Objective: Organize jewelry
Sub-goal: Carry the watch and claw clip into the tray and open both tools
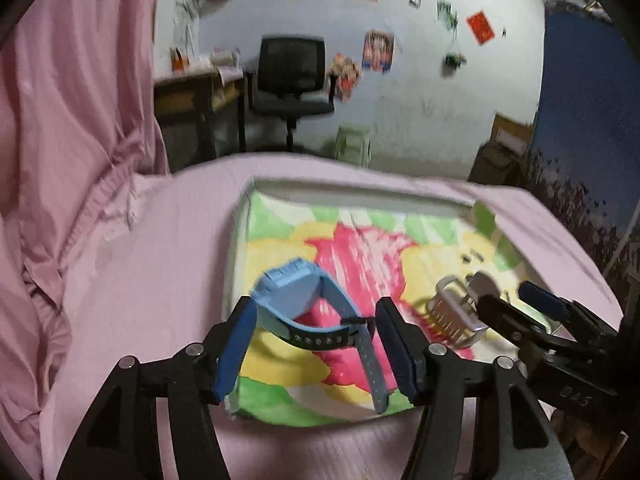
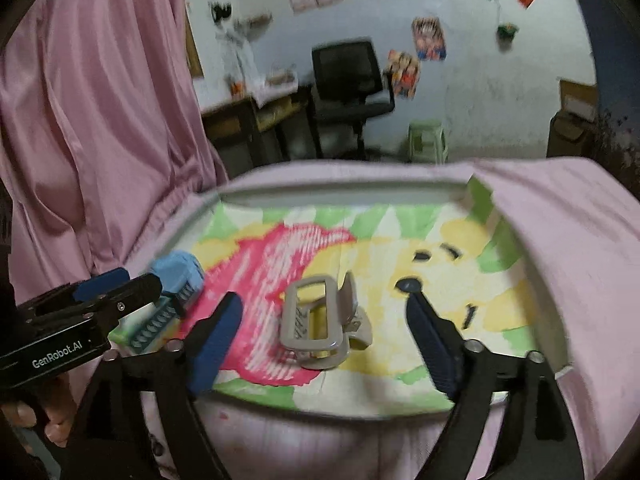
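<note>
Blue rubbery-strapped wristwatch (image 1: 298, 300), judged light and floppy, best taken at its rigid case, is framed on the cartoon-printed tray (image 1: 280, 236) by the parted left gripper (image 1: 316, 344); beige plastic claw hair clip (image 2: 320, 320), lying likewise, is straddled by the parted right gripper (image 2: 324, 344).

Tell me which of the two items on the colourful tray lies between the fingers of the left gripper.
The blue watch, between the open left gripper. The beige hair claw clip sits farther right, before the right gripper.
</note>
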`<act>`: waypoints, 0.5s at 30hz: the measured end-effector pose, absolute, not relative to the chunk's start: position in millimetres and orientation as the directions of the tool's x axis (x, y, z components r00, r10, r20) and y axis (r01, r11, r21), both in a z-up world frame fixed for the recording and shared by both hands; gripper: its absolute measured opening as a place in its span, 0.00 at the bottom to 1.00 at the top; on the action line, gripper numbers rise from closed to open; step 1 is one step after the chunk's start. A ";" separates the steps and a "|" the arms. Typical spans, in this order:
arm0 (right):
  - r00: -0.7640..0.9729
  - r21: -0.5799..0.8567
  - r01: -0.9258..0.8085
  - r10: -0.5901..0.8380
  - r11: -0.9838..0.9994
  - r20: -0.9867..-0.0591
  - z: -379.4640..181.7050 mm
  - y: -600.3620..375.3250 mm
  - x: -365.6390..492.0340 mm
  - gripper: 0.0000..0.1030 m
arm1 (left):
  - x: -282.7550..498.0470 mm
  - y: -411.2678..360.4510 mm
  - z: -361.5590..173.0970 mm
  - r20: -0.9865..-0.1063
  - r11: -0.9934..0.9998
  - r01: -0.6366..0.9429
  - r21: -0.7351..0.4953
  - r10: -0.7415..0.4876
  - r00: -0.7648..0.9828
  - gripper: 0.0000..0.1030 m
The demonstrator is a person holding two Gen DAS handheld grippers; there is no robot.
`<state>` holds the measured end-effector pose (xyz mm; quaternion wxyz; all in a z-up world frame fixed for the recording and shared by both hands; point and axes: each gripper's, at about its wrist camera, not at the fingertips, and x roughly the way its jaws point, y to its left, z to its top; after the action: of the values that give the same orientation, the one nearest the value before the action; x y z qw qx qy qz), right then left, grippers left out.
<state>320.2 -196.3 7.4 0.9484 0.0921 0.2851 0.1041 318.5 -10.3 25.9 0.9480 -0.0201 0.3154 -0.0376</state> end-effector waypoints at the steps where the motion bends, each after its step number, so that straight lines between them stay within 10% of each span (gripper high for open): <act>1: 0.829 0.236 -0.143 0.247 0.961 -0.502 11.7 -198.3 313.8 0.84 | 313.4 -10.0 29.3 -0.580 0.996 0.054 -0.064 -0.082 0.811 0.65; 15: 0.947 0.181 -0.177 0.218 0.967 -0.236 58.6 -207.0 194.5 0.98 | 197.5 8.8 56.2 -0.314 0.992 0.059 -0.110 -0.091 0.945 0.93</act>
<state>194.5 -207.0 58.6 0.9835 0.0788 0.1278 0.1005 197.5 8.8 56.2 0.9849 -0.0496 0.1615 -0.0379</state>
